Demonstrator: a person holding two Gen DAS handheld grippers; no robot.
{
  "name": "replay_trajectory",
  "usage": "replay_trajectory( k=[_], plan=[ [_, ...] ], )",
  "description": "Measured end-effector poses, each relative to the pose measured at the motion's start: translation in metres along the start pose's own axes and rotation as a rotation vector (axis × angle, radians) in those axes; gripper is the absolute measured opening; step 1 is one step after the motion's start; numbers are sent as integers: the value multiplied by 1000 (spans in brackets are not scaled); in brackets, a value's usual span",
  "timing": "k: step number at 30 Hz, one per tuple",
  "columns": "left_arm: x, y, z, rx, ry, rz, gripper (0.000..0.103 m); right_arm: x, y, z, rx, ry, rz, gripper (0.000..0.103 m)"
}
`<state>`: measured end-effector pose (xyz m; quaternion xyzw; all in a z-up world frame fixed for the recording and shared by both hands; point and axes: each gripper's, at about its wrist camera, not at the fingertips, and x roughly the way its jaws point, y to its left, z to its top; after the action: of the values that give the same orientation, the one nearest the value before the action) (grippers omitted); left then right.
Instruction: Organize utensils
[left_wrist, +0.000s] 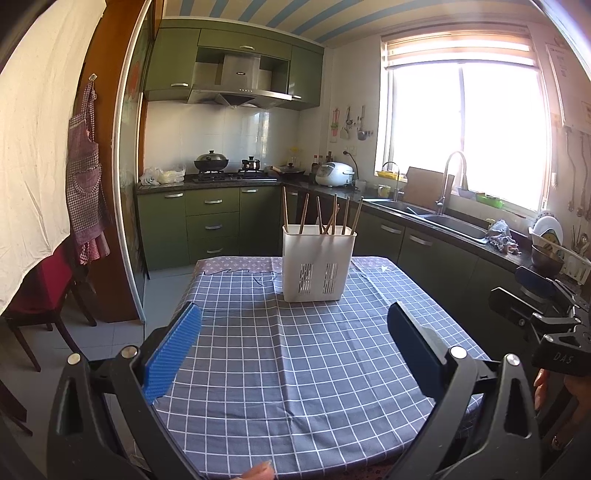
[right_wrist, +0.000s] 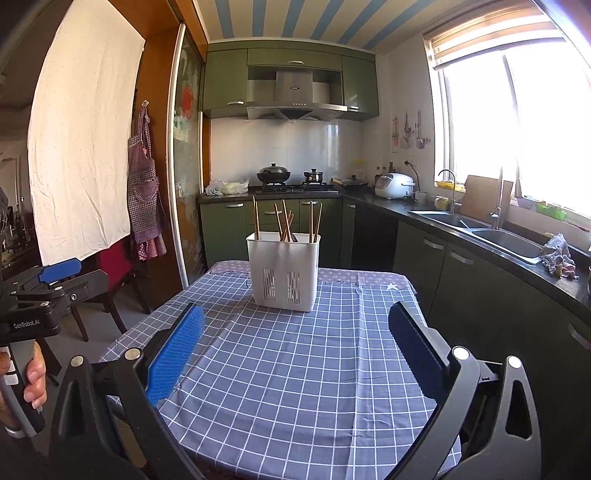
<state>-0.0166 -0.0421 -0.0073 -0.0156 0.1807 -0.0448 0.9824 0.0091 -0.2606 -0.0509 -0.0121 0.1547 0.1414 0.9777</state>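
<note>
Left claw (left_wrist: 293, 354): jaws spread wide, empty, poised over the near bench (left_wrist: 280, 387). Right claw (right_wrist: 295, 350): likewise spread and empty, alongside. Bench: covered in blue checked cloth, otherwise bare in front. White utensil holder (left_wrist: 318, 264): upright at the far end, wooden chopsticks (left_wrist: 334, 219) standing inside, leaning loosely. Risk: the light, tall holder may tip if a claw knocks the protruding sticks.
</note>
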Motion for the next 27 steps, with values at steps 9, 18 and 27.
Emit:
replay_trajectory(
  k=[9,18,27],
  plan=[
    [-4,-1,-1,-4,-3,-10,96,-2,0,0,5,-3,8,98],
    [-5,-1,-1,0,-6,-1,96,-3,5,-1,3,0,18,98],
    [-6,-2,-1,6,-4,8,96,-3,5,-2,4,1,19,98]
  ],
)
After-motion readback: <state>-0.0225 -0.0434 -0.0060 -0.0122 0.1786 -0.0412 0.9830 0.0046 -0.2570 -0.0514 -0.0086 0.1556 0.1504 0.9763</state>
